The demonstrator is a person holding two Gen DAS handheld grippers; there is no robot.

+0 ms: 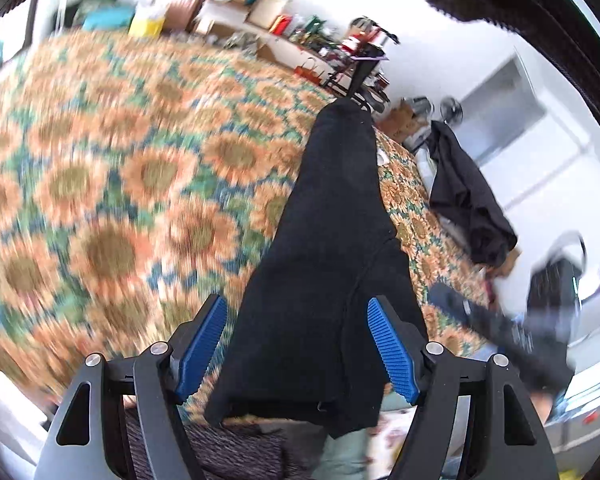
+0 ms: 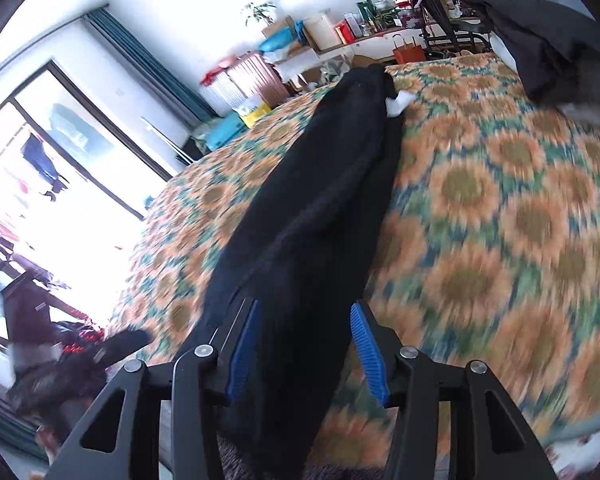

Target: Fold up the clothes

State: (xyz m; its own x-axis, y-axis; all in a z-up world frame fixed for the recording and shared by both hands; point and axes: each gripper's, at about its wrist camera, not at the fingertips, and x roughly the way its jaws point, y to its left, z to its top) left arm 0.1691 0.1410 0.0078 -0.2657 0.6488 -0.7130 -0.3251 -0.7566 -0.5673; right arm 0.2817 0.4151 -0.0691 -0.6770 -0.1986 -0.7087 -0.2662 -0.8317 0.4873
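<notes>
Lying lengthwise on the sunflower bedspread, the black trousers reach from near edge to far. Left gripper and right gripper both gape wide over them, seemingly gripping nothing; blur obscures contact.

Black trousers noted on orange-and-green sunflower-print bedspread. Gripper pads ribbed blue. Far curtain teal.

A bed with a sunflower cover carries long black trousers and a dark heap of clothes.
</notes>
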